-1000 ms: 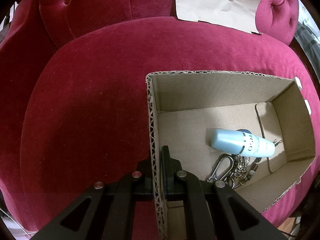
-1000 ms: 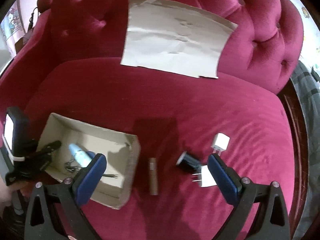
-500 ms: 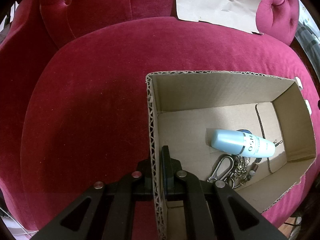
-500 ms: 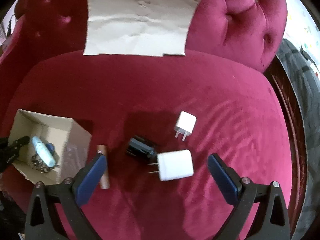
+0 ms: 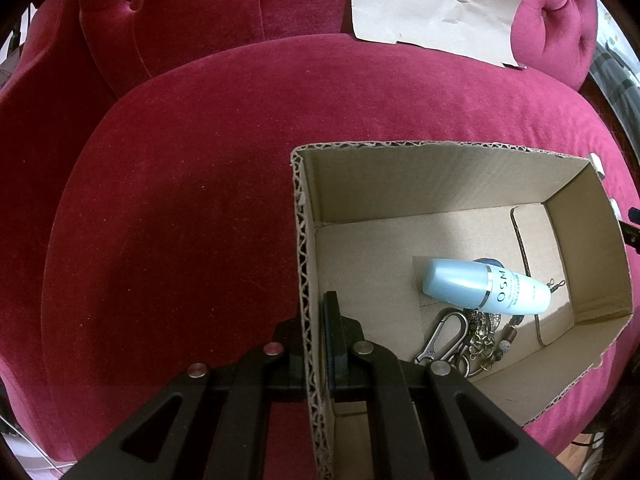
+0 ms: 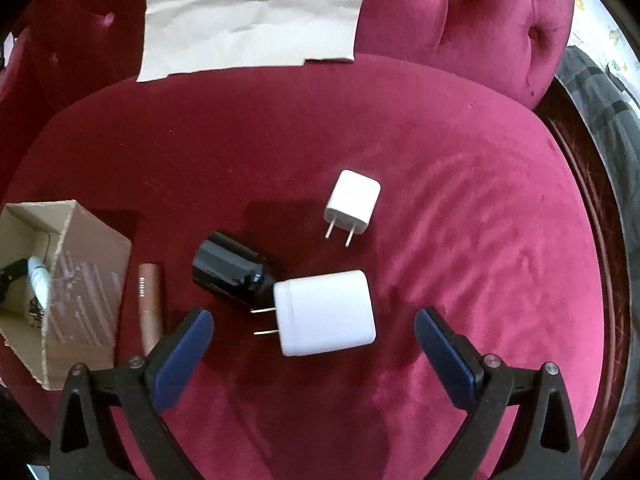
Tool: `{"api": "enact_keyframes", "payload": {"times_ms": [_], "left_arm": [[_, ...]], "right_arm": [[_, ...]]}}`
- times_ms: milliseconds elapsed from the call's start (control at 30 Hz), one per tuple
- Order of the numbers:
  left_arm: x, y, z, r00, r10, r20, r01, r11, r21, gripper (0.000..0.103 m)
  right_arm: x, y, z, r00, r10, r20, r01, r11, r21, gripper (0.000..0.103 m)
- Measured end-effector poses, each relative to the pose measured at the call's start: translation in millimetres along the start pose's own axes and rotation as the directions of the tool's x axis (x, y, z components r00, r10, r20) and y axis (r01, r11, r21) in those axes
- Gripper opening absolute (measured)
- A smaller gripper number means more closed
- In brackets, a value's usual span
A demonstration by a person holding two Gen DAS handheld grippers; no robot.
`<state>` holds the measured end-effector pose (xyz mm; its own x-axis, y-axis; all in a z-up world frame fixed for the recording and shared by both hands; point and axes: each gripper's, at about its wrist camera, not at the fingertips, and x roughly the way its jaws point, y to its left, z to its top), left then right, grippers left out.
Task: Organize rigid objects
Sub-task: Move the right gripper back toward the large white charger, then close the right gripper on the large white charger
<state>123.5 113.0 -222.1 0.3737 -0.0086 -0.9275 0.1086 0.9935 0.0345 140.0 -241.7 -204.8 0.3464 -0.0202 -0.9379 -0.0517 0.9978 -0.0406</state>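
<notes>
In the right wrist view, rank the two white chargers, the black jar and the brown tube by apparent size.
1. Large white charger
2. Black jar
3. Small white charger and brown tube: too alike to rank. The small charger lies farther from the camera, so it may look smaller than it is.

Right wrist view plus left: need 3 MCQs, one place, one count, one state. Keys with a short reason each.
1. Where does the black bottle lie?
A. in the cardboard box
B. on the cushion, beside the large white charger
C. on the paper sheet

2. How many white chargers are on the cushion?
A. one
B. two
C. three

3. What is the left gripper doing?
A. shut on the box wall
B. open above the box
C. holding the blue bottle

Answers: 1 B, it lies by the charger's prongs. 2 B, large one plus the small white charger. 3 A, fingers pinch the corrugated wall.
</notes>
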Motion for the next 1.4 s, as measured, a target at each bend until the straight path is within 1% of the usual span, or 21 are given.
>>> {"api": "enact_keyframes", "payload": {"times_ms": [233,367,533,600,667,700,733,900,1000,1233,1400], "left_arm": [[0,1,0,1.000,-0.002,0.000,0.002,1.000,-0.001,0.005],[0,0,0,1.000,-0.001,0.001,0.001,1.000,-0.001,0.005],[0,0,0,1.000,-0.001,0.001,0.001,1.000,-0.001,0.005],[0,0,0,1.000,-0.001,0.001,0.001,1.000,0.000,0.005],[0,0,0,1.000,-0.001,0.000,0.001,1.000,0.000,0.005],[0,0,0,1.000,-0.001,0.000,0.001,1.000,0.000,0.005],[0,0,0,1.000,0.000,0.001,0.000,1.000,0.000,0.005],[0,0,0,1.000,-0.001,0.000,0.001,1.000,0.000,0.005],[0,0,0,1.000,-0.001,0.001,0.001,1.000,0.000,0.005],[0,0,0,1.000,-0.001,0.001,0.001,1.000,-0.001,0.005],[0,0,0,1.000,-0.001,0.001,0.001,1.000,-0.001,0.005]], "right_arm": [[20,-9,-3,0.999,-0.016,-0.052,0.018,0.999,0.029,0.103],[25,-6,-1,0.999,-0.003,-0.052,0.004,0.999,0.032,0.103],[25,0,-2,0.999,0.007,-0.042,-0.007,1.000,0.005,0.101],[24,4,-4,0.999,0.006,-0.040,-0.006,1.000,0.001,0.093],[25,5,-4,0.999,0.005,-0.046,-0.006,1.000,-0.006,0.074],[25,6,-4,0.999,0.005,-0.048,-0.006,1.000,-0.011,0.071],[24,8,-4,0.999,-0.001,-0.047,0.000,1.000,-0.020,0.070],[21,16,-10,0.999,-0.010,-0.044,0.009,1.000,-0.017,0.070],[19,16,-10,0.999,-0.009,-0.050,0.009,1.000,-0.005,0.070],[19,7,-8,0.998,-0.037,-0.053,0.038,0.999,0.015,0.070],[5,9,-9,0.998,-0.048,-0.038,0.049,0.998,0.028,0.070]]}}
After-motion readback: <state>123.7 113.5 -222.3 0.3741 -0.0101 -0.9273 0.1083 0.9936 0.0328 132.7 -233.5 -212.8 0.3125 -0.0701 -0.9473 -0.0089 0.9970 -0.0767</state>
